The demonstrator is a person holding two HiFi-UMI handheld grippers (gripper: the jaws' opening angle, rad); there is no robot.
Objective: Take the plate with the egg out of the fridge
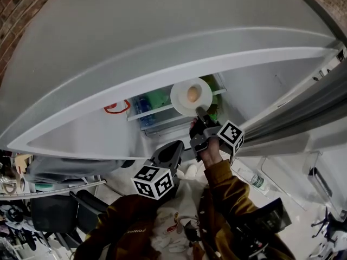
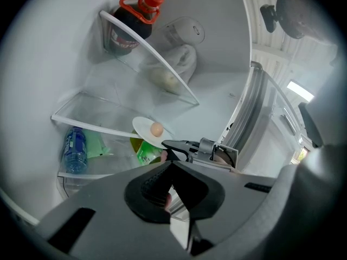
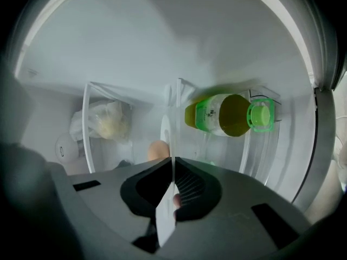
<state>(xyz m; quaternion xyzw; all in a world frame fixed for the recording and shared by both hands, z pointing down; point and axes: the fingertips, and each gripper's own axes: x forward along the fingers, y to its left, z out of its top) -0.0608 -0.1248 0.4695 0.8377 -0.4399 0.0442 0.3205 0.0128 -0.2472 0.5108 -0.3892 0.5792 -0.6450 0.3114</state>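
A white plate (image 1: 191, 95) with a brown egg (image 1: 193, 94) on it hangs level in front of the fridge's glass shelf (image 1: 157, 112). My right gripper (image 1: 201, 114) is shut on the plate's near rim. In the right gripper view the plate (image 3: 167, 140) runs edge-on between the jaws of my right gripper (image 3: 173, 159), with the egg (image 3: 158, 149) just left of it. The left gripper view shows the plate (image 2: 147, 130), the egg (image 2: 156, 129) and my right gripper (image 2: 181, 147) pinching the rim. My left gripper (image 2: 171, 162) is shut on nothing, below and nearer than the plate. In the head view my left gripper (image 1: 169, 155) is lower left of the right one.
Inside the fridge stand a blue water bottle (image 2: 75, 149), a green-labelled bottle (image 3: 230, 114), a dark bottle with a red cap (image 2: 133, 23) and a bag of food (image 2: 171, 69) on glass shelves. The open fridge door (image 1: 293, 118) is at the right.
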